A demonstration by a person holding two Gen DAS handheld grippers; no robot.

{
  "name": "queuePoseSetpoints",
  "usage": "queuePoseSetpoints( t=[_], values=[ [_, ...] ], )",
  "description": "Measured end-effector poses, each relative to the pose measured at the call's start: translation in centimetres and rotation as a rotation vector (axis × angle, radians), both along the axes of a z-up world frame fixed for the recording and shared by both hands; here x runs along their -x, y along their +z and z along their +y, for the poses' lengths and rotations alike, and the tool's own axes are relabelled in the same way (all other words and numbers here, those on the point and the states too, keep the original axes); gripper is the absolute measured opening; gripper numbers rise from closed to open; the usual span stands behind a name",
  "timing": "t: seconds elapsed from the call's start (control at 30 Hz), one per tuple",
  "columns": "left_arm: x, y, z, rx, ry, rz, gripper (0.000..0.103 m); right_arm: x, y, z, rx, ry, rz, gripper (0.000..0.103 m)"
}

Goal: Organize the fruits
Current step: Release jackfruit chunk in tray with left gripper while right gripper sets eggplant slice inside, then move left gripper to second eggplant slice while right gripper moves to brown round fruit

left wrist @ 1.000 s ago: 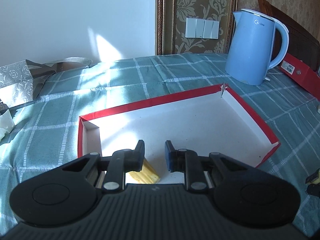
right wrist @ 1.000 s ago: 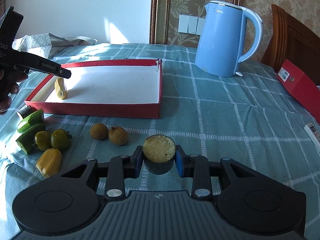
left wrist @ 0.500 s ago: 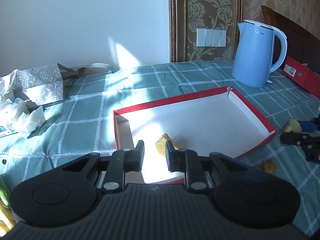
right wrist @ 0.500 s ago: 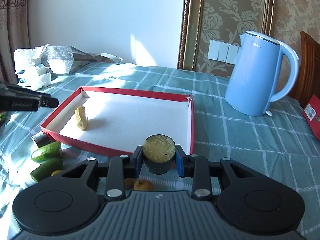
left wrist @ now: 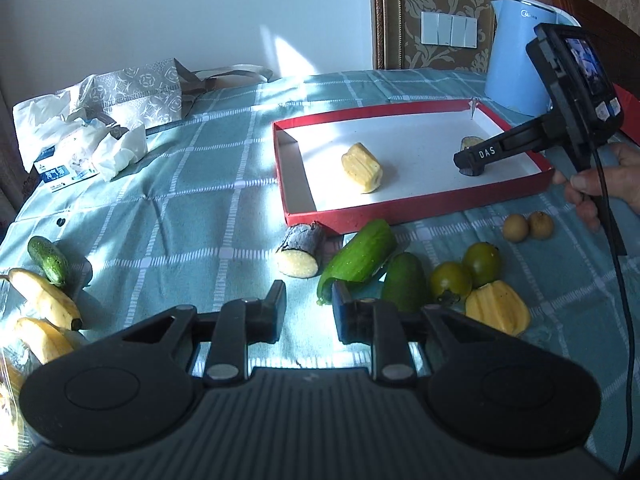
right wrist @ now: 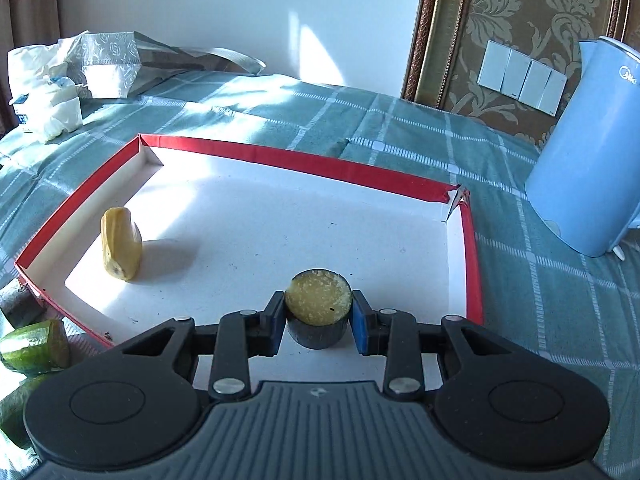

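Observation:
A red-rimmed white tray lies on the checked cloth. A yellow fruit piece rests inside it near its left end. My right gripper is shut on a round dark-skinned piece with a yellowish cut face, low over the tray's near right corner. My left gripper is shut and holds nothing. It hovers over the cloth in front of the tray, just short of a dark-skinned cut piece and two cucumber halves.
Two green tomatoes, a yellow piece and two brown round fruits lie right of the cucumbers. A small cucumber and peeled yellow fruits lie far left. A blue kettle stands beyond the tray; tissues and a bag lie back left.
My left gripper pulled back out of the tray, leaving the yellow piece there. My right gripper carried the dark piece from the open cloth into the tray and lowered it.

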State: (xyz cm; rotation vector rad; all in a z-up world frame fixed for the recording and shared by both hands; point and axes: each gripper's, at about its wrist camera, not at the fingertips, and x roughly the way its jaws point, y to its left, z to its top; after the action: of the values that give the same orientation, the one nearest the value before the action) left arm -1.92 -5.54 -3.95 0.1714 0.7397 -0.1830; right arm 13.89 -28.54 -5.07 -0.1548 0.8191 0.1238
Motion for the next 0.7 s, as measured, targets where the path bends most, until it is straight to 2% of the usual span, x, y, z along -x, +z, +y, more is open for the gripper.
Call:
queuePoseSetpoints(
  t=[0.03,0.1,0.17,0.33,0.53,0.63,0.7],
  values=[
    [0.2,-0.1,0.2,0.000,0.005,0.005,0.022,-0.2,-0.2,0.1,0.010,-0.002,-0.007,0.036],
    [0.4,-0.3,0.3,-0.010,0.013,0.009,0.023,-0.3,-0.2,0.2,0.007,0.007,-0.011,0.049],
    [0.5,-0.6,0.5,-0.004,0.015,0.018,0.023,0.2,0.4,0.1,-0.001,0.008,-0.038,0.065],
    [0.0,-0.9,-0.1,-0.005,-0.045,0.018,0.023,4.4,3.6,-1.8,-0.063,-0.020,-0.154,0.075],
    [-1.9,-1.4,-1.2,-0.049,-0.199,0.016,0.028,11.9,4.2,-3.9,-0.068,-0.041,-0.175,0.075],
    [-2.6,-1.4,-1.2,-0.061,-0.257,0.004,0.037,15.0,3.6,-4.4,-0.053,-0.050,-0.154,0.075],
    [-3.0,-1.4,-1.2,-0.066,-0.281,-0.005,0.048,16.8,3.2,-4.5,-0.033,-0.057,-0.152,0.075]
  ],
)
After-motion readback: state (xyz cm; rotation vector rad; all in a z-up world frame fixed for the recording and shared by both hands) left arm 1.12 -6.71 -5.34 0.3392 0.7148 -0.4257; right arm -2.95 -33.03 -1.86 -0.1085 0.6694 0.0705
